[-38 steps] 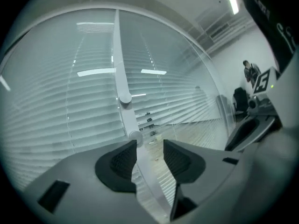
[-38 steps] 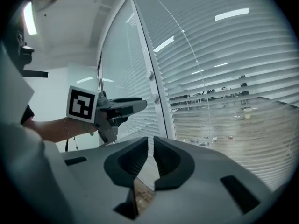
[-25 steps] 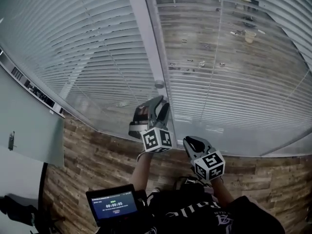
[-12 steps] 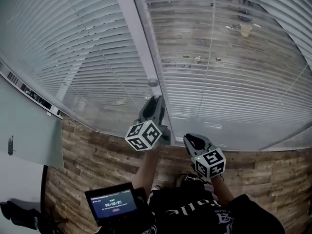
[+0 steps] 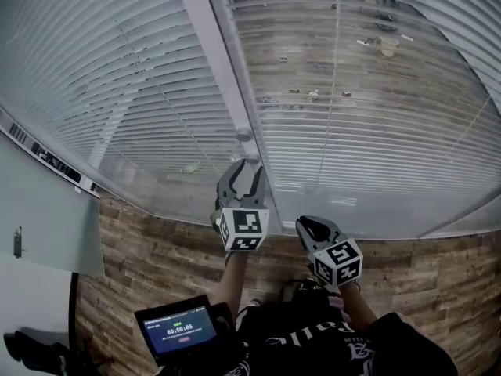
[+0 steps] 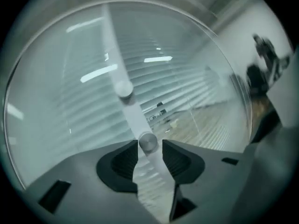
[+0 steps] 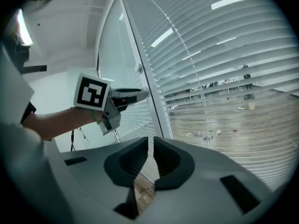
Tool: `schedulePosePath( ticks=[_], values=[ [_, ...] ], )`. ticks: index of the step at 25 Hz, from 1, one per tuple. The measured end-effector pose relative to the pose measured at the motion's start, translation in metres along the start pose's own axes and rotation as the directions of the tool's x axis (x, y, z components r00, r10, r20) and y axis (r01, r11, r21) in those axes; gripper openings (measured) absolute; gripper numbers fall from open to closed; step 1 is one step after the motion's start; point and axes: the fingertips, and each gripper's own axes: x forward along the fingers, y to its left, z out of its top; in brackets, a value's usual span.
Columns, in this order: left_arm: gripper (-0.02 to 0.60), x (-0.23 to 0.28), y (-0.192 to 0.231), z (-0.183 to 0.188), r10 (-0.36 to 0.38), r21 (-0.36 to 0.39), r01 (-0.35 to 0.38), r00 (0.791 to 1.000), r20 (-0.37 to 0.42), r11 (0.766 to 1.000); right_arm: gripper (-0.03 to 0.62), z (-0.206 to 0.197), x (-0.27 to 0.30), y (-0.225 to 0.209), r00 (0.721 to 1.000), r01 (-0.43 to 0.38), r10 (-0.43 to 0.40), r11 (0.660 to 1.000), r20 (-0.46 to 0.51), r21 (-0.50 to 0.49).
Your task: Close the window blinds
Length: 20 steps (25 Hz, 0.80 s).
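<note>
Slatted blinds sit behind glass on both sides of a white mullion (image 5: 215,53); the right panel (image 5: 376,131) has its slats tilted open, so a floor beyond shows through. Two round metal knobs are on the mullion, the upper knob (image 6: 124,87) and the lower knob (image 6: 148,142). My left gripper (image 5: 247,165) reaches up to the mullion, and in the left gripper view the lower knob lies between its fingertips (image 6: 128,148). Its jaws are opening and the pads stand just apart from the knob. My right gripper (image 5: 307,224) hangs lower, shut and empty.
A wood-plank floor (image 5: 156,249) runs along the foot of the glass. A white wall panel (image 5: 39,210) stands at the left. A small lit screen (image 5: 178,329) hangs at the person's waist. The left gripper's marker cube (image 7: 92,91) shows in the right gripper view.
My left gripper has rolled upright, its cube turning to face the camera, and has settled around the lower knob. The right gripper has stayed put.
</note>
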Motion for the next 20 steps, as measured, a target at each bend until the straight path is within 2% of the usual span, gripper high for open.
schedulePosePath(
  ticks=[1,2,4,5,6,7,8,9,11,12,13,14,15,16,17,18,19,20],
  values=[
    [0.149,-0.002,-0.001,0.004,0.028,0.174,-0.026,1.0,-0.006,0.984,0.048,-0.001,0.0,0.0,1.0,0.005,-0.005,1.0,-0.003,0.003],
    [0.149,-0.002,-0.002,0.008,0.043,0.316,-0.038,0.999,-0.008,0.948,0.048,-0.002,0.0,0.0,1.0,0.009,-0.009,1.0,-0.005,0.007],
    [0.149,0.0,-0.009,0.012,0.042,0.518,-0.02,0.999,-0.031,0.855,0.048,-0.004,0.001,0.002,1.0,0.011,-0.011,1.0,-0.01,0.013],
    [0.149,0.002,-0.012,0.012,0.041,0.581,-0.008,0.998,-0.044,0.814,0.048,-0.004,0.002,0.003,1.0,0.011,-0.011,1.0,-0.011,0.017],
    [0.15,0.004,-0.012,0.011,0.043,0.62,-0.003,0.998,-0.049,0.784,0.048,-0.005,0.003,0.005,1.0,0.011,-0.011,1.0,-0.012,0.021],
    [0.15,0.005,-0.012,0.011,0.044,0.635,-0.005,0.998,-0.045,0.773,0.048,-0.006,0.003,0.006,1.0,0.012,-0.011,1.0,-0.012,0.026],
    [0.129,0.005,-0.01,0.011,0.038,0.624,-0.007,0.999,-0.036,0.781,0.048,-0.007,0.003,0.008,1.0,0.011,-0.011,1.0,-0.012,0.03],
    [0.127,0.005,-0.008,0.012,0.026,0.587,-0.006,0.999,-0.025,0.809,0.048,-0.008,0.003,0.01,1.0,0.01,-0.01,0.999,-0.013,0.032],
    [0.126,0.004,-0.004,0.014,-0.003,0.429,0.002,1.0,0.003,0.903,0.048,-0.011,0.002,0.012,1.0,0.011,-0.01,0.999,-0.018,0.034],
    [0.126,0.004,-0.001,0.014,-0.014,0.302,0.007,1.0,0.022,0.953,0.048,-0.012,0.001,0.012,1.0,0.012,-0.011,0.999,-0.02,0.036],
    [0.126,0.004,0.002,0.012,-0.021,0.141,0.015,0.999,0.045,0.99,0.048,-0.013,0.0,0.013,1.0,0.013,-0.012,0.999,-0.022,0.038],
    [0.126,0.004,0.005,0.011,-0.024,-0.045,0.028,0.997,0.072,0.999,0.048,-0.014,0.0,0.013,1.0,0.013,-0.012,0.999,-0.022,0.04],
    [0.126,0.004,0.009,0.011,-0.023,-0.238,0.046,0.995,0.101,0.97,0.048,-0.014,0.0,0.014,1.0,0.012,-0.011,0.999,-0.022,0.042],
    [0.124,0.004,0.013,0.011,-0.016,-0.42,0.069,0.992,0.128,0.905,0.048,-0.014,0.001,0.014,1.0,0.011,-0.01,0.999,-0.022,0.044],
    [0.124,0.004,0.016,0.011,-0.005,-0.587,0.097,0.988,0.156,0.803,0.048,-0.014,0.001,0.015,1.0,0.009,-0.008,0.999,-0.022,0.045],
    [0.124,0.004,0.018,0.009,0.009,-0.737,0.133,0.983,0.186,0.663,0.048,-0.014,0.002,0.015,1.0,0.007,-0.006,0.999,-0.021,0.045],
    [0.123,0.005,0.019,0.006,0.025,-0.857,0.18,0.975,0.219,0.483,0.048,-0.014,0.003,0.016,1.0,0.004,-0.003,0.999,-0.02,0.046],
    [0.123,0.006,0.019,0.003,0.043,-0.931,0.231,0.967,0.253,0.282,0.048,-0.015,0.003,0.016,1.0,0.002,-0.001,0.999,-0.02,0.046]
  ],
)
